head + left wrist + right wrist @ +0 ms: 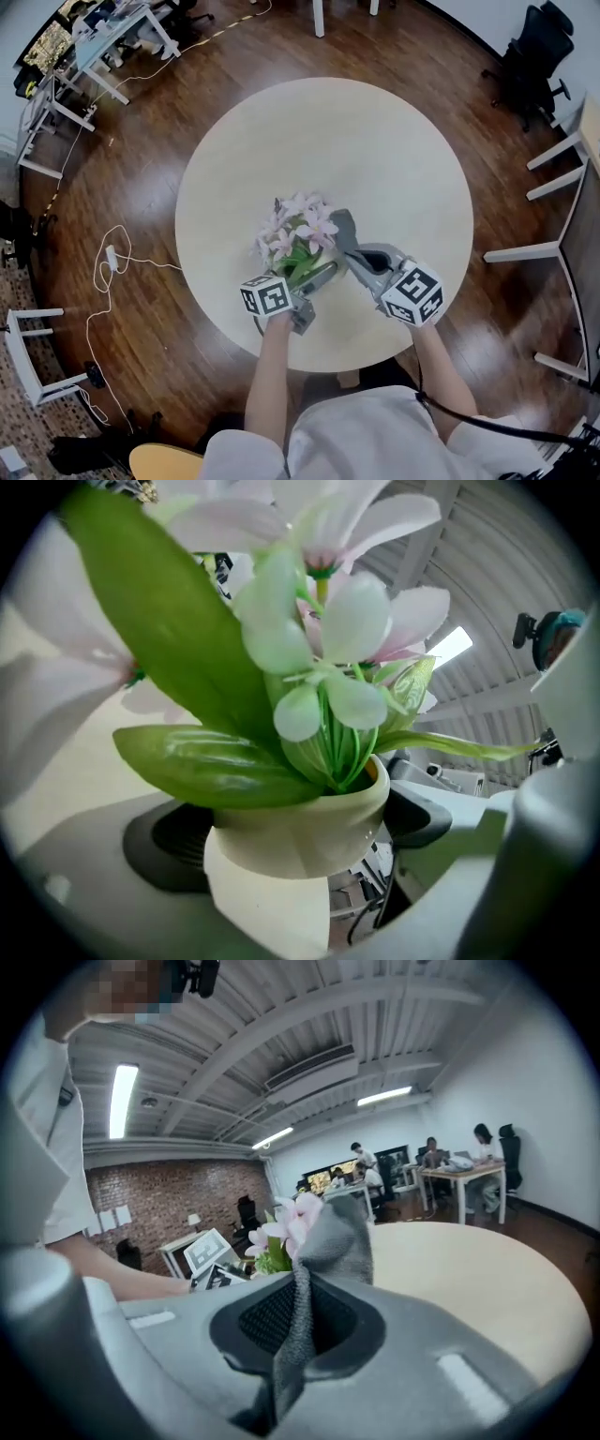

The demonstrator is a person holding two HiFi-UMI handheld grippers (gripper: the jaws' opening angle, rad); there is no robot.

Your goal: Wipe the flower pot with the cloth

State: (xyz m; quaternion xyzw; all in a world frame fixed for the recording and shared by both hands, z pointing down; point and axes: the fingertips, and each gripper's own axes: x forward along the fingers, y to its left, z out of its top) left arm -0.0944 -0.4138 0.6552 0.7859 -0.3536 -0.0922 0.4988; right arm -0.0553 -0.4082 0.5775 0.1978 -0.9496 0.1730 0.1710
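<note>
Dark wood flooring, with office desks and chairs at the edges, surrounded a round pale counter point(394, 159). Over its near part the left tool point(305, 298) was clamped on the cream flower pot point(300, 832), one jaw on each side of the wall just under the rim. The pot leaned, and I could not tell whether its base touched the counter. The right tool point(367, 262) was closed on a grey cloth point(333, 1232), whose free fold stood up just beside the pink blossoms point(305, 225).

The wipe itself seemed about to start. To do it well, the cloth probably needed to come lower, under the leaves point(202, 761), so the loose fold met the pot wall rather than the petals. The left clamp should stay firm while the pot is turned to offer fresh wall.

No brand or label showed on pot or cloth. The only print was the black-and-white square markers on the tool cubes, which carried no words.
</note>
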